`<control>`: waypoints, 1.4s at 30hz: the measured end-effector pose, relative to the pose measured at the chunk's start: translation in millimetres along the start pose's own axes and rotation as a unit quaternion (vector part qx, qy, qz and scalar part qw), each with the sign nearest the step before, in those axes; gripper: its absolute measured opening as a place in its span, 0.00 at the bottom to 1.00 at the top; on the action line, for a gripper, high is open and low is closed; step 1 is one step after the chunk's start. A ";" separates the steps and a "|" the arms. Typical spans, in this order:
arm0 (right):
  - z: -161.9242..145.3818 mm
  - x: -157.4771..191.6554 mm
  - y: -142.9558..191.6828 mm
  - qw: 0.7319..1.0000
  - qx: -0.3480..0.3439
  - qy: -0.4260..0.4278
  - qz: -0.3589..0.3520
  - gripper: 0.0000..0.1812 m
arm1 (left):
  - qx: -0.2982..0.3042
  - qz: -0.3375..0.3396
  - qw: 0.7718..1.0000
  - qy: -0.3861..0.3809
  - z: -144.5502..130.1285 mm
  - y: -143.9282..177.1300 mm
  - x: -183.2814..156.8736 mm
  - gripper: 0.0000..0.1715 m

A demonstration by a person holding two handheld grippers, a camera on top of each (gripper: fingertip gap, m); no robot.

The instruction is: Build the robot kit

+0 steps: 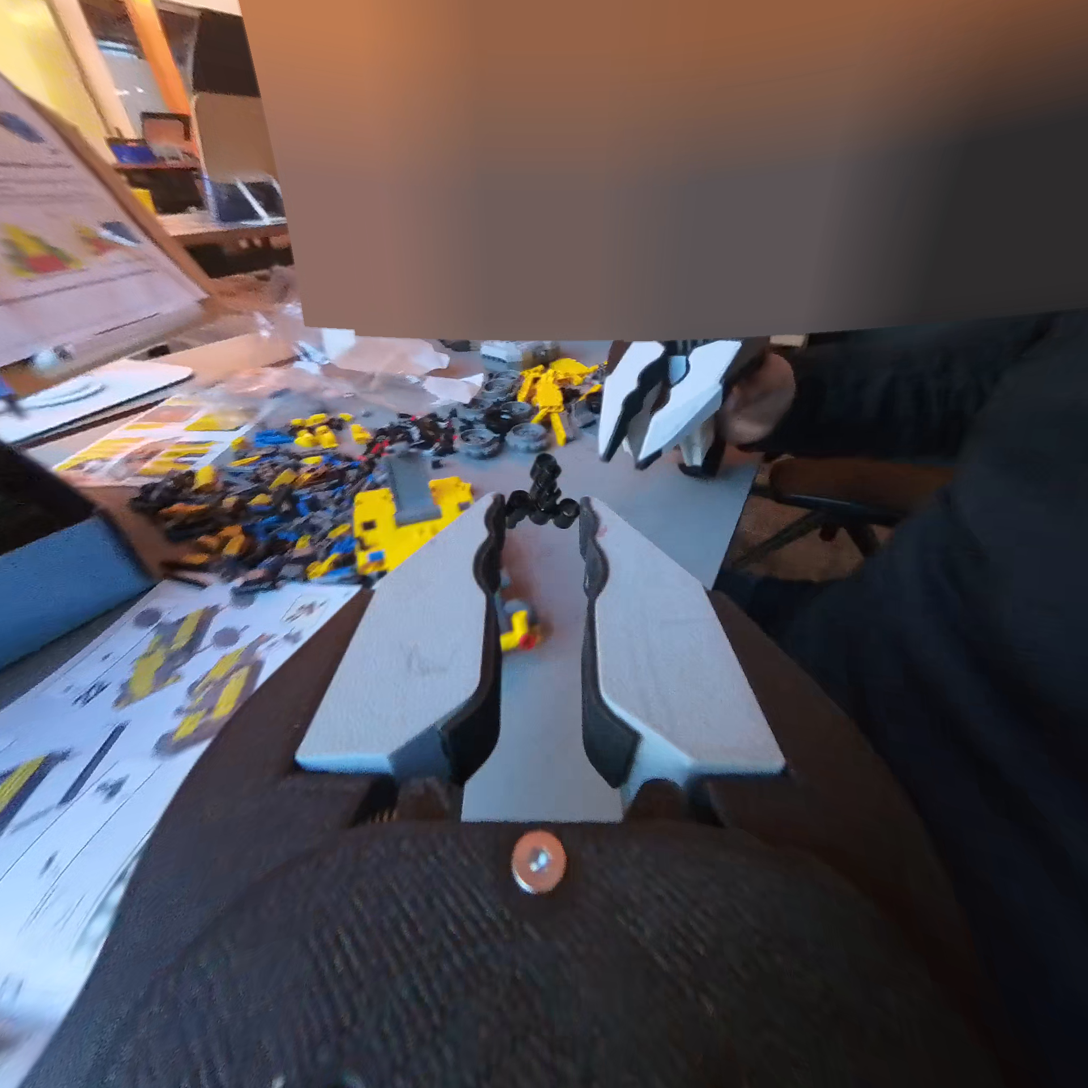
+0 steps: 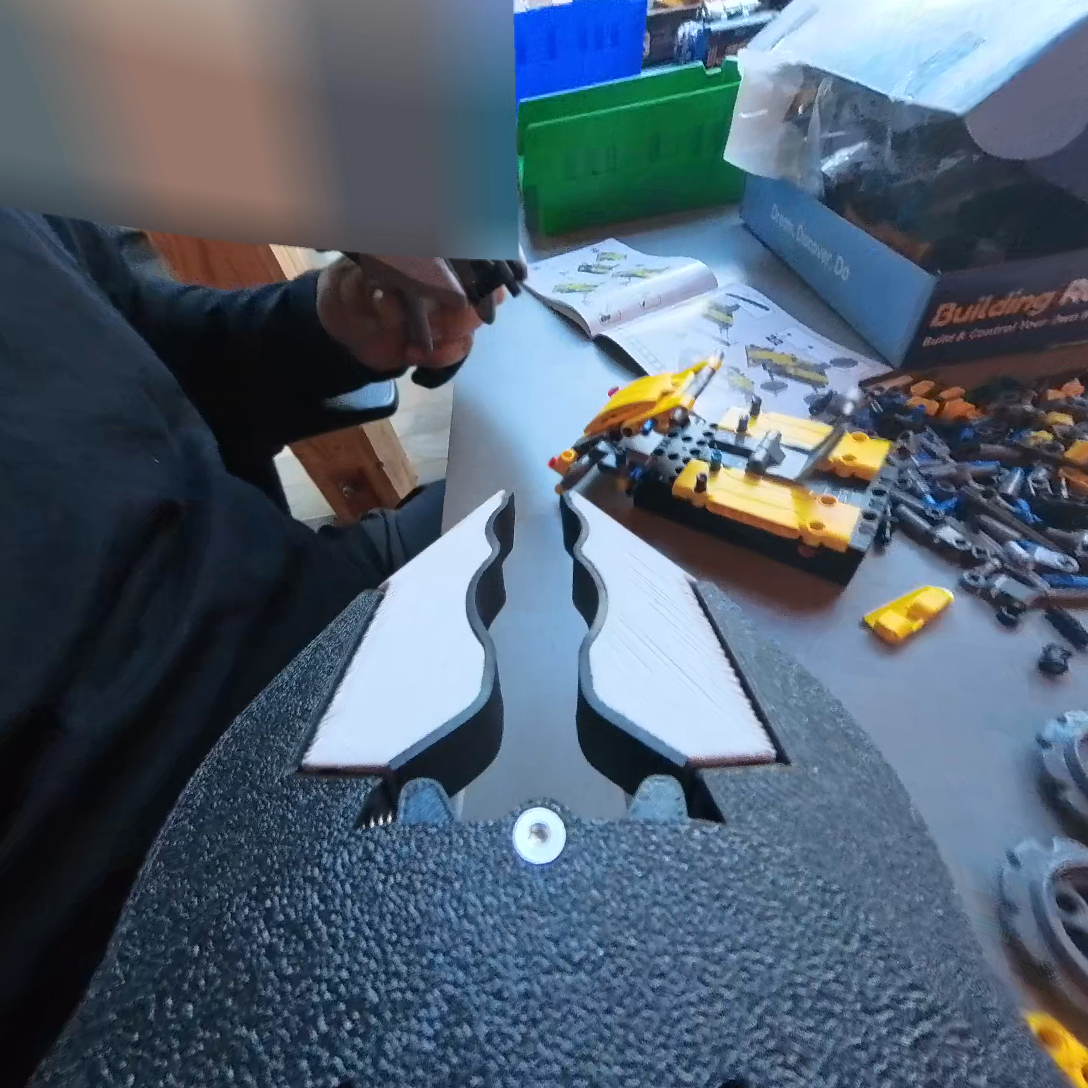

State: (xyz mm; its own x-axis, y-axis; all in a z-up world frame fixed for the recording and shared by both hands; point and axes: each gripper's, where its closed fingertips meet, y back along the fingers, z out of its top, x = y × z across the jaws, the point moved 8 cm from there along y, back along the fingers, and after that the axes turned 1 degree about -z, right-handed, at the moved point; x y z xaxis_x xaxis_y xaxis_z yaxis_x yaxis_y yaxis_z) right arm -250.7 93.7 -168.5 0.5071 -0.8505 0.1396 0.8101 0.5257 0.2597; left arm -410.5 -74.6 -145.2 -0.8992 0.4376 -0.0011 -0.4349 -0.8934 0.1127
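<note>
My left gripper (image 1: 541,511) is shut on a small black cross-shaped connector piece (image 1: 545,474), held at its fingertips above the grey table (image 1: 659,500). A small yellow and grey piece (image 1: 517,630) lies on the table under its fingers. My right gripper (image 2: 537,500) is open and empty, hovering over the table near its front edge (image 2: 453,447). It also shows in the left wrist view (image 1: 624,459), to the right of and beyond the held piece. A yellow and black partly built model (image 2: 759,488) sits just right of the right gripper; it also shows in the left wrist view (image 1: 400,524).
A pile of loose black, blue and yellow pieces (image 1: 265,512) (image 2: 1001,471) lies beside the model. There are open instruction booklets (image 1: 147,677) (image 2: 677,306), a blue box with bagged parts (image 2: 918,247), a green bin (image 2: 630,147), grey wheels (image 1: 500,438) (image 2: 1065,765), a loose yellow piece (image 2: 906,612), and a person's hand (image 2: 400,318) and dark sleeve. The grippers' ends are close to 10 centimetres from one another.
</note>
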 end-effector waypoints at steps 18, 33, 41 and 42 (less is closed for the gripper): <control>64.4 1.4 -95.4 0.981 -0.072 0.032 0.175 0.07 | -0.041 0.061 0.997 -0.014 -14.3 55.8 37.4 0.13; 73.0 -7.9 -108.6 0.978 -0.052 0.032 0.200 0.07 | -0.067 0.045 0.997 0.003 -13.1 59.6 46.3 0.13; 69.9 -7.2 -107.8 0.979 -0.052 0.028 0.196 0.07 | -0.067 0.044 0.997 0.001 -13.1 58.4 46.4 0.13; 69.7 -6.9 -107.5 0.979 -0.053 0.028 0.196 0.07 | -0.067 0.044 0.997 0.000 -13.0 58.4 46.2 0.13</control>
State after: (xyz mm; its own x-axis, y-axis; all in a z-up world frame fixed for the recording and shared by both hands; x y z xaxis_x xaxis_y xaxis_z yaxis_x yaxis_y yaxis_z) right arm -361.8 41.8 -130.7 0.7978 -0.5823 0.1563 0.5745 0.8128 0.0962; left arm -478.0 -107.9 -151.6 -0.9343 0.3564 0.0030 -0.3563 -0.9341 -0.0208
